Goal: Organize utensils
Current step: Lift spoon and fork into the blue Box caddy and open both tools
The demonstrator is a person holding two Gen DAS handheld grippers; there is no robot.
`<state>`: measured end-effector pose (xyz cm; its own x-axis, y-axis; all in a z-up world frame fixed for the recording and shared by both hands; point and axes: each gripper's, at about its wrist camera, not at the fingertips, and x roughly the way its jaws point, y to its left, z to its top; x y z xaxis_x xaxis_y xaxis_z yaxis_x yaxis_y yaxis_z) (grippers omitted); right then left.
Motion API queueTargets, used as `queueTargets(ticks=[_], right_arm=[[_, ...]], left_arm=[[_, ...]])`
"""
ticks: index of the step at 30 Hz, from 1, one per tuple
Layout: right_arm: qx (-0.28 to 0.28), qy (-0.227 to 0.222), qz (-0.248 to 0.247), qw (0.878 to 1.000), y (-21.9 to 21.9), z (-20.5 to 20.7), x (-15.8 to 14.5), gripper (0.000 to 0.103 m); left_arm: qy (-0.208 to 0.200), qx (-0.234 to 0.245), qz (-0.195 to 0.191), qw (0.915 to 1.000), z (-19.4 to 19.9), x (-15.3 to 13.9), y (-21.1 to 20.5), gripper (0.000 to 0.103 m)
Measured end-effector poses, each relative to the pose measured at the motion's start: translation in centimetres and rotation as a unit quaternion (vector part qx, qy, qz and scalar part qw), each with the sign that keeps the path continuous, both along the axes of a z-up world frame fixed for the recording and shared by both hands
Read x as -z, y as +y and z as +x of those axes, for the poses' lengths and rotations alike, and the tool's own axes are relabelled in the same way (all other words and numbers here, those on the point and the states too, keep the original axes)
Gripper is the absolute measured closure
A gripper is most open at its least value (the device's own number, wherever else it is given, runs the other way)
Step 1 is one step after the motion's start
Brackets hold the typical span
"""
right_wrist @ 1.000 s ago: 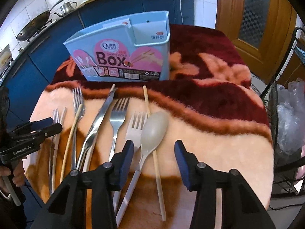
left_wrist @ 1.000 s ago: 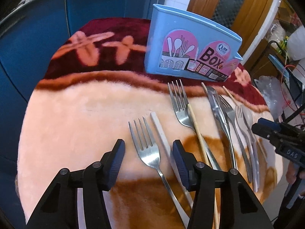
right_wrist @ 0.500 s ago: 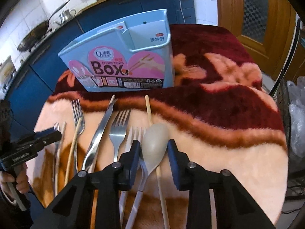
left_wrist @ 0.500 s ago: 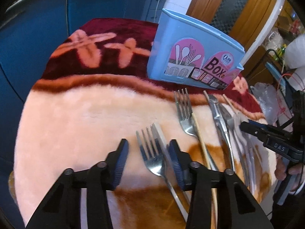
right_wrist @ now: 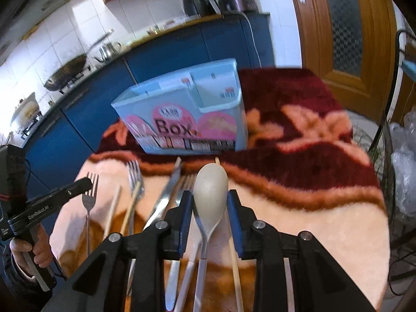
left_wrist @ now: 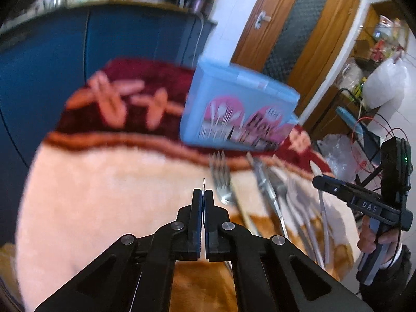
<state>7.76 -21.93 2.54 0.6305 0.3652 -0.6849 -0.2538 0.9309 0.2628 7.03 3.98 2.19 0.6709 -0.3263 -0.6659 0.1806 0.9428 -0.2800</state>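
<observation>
I see my left gripper (left_wrist: 203, 195) with its two jaws pressed tight together. A thin bit of metal pokes out at the top between them. From the right wrist camera I can tell it is a fork (right_wrist: 89, 199). It is pinched on its edge, with the prongs pointing up. A hand (right_wrist: 28, 249) holds that gripper's handle at the left side.

My right gripper (right_wrist: 210, 202) is clamped on a pale spoon (right_wrist: 210, 192). Its jaws have just been closing, and now the blue pads squeeze the sides of the round bowl of the spoon. The spoon's handle runs back under the gripper towards me.

The blue box (right_wrist: 182, 109) stands upright at the back, on the dark red part of the fluffy blanket (right_wrist: 299, 202). It is well past both grippers. I see two parts inside it, a long one and a small one on the right.

More things lie on the pale part of the blanket, between the two grippers. There is a second fork (right_wrist: 135, 174), a knife (right_wrist: 166, 195) and a light chopstick (right_wrist: 113, 210). Another chopstick (right_wrist: 235, 267) lies just right of the spoon. The pictures are a bit blurry.

Behind the table are blue cabinets (right_wrist: 182, 52) and a wok (right_wrist: 65, 74) on the stove.
</observation>
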Motion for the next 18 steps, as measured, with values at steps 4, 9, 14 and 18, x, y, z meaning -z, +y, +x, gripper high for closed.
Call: queueTargets(ticks=[4,9,14,18], right_arm=[[0.011,-0.053,0.003,0.999,-0.1,-1.4,-1.9,0.073],[0.029,-0.122,-0.001,0.992,0.0,-2.9,-4.3,0.073],[0.045,-0.171,-0.006,0.984,0.1,-3.4,-6.2,0.073],[0.046,-0.185,-0.005,0.982,0.1,-2.7,-7.4,0.073]], left_arm=[[-0.066,-0.016,0.023,0.9975,-1.4,-3.0,-0.2,0.102],[-0.147,-0.045,0.025,0.9878,-2.6,-7.1,0.1,0.102],[-0.204,-0.068,0.037,0.9758,-2.4,-10.9,0.1,0.102],[-0.241,-0.083,0.054,0.9653,-1.0,-13.8,-0.3,0.102]])
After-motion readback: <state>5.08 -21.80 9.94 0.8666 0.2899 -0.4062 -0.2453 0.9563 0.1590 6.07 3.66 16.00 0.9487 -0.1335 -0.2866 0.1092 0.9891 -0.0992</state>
